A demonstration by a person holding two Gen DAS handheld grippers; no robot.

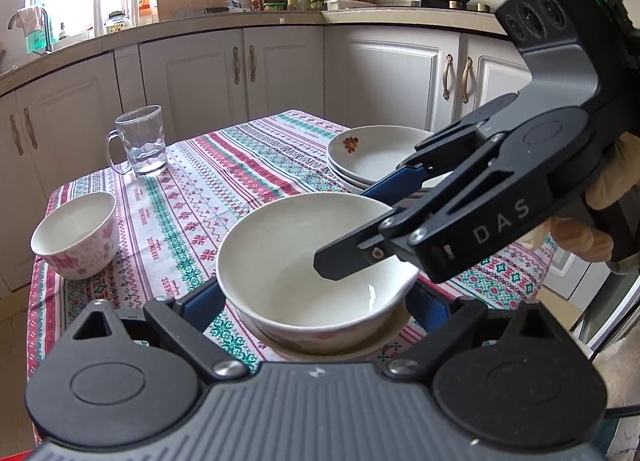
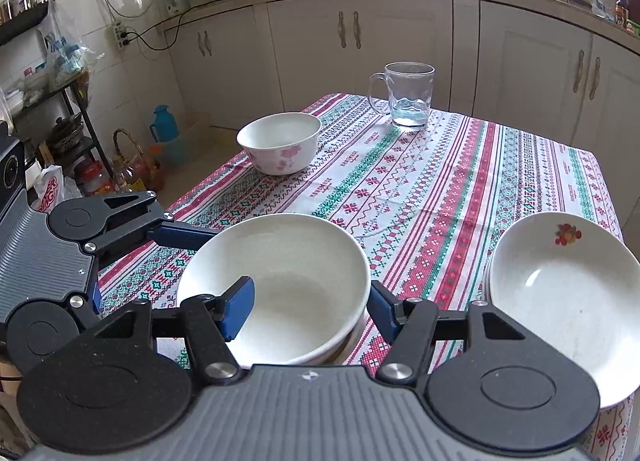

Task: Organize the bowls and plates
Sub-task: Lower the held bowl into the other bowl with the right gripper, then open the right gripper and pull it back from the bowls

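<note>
The right tongs (image 2: 308, 311) pinch the large white bowl's (image 2: 280, 285) rim at the counter's (image 2: 440, 197) near edge; the left tongs (image 1: 316, 303) stand spread around it. Stacked plates (image 2: 560, 293) sit beside.

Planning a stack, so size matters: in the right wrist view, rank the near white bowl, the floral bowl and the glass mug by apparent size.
1. Near white bowl, though nearness exaggerates it.
2. Floral bowl.
3. Glass mug, farthest away, so its rank is unsure.
</note>
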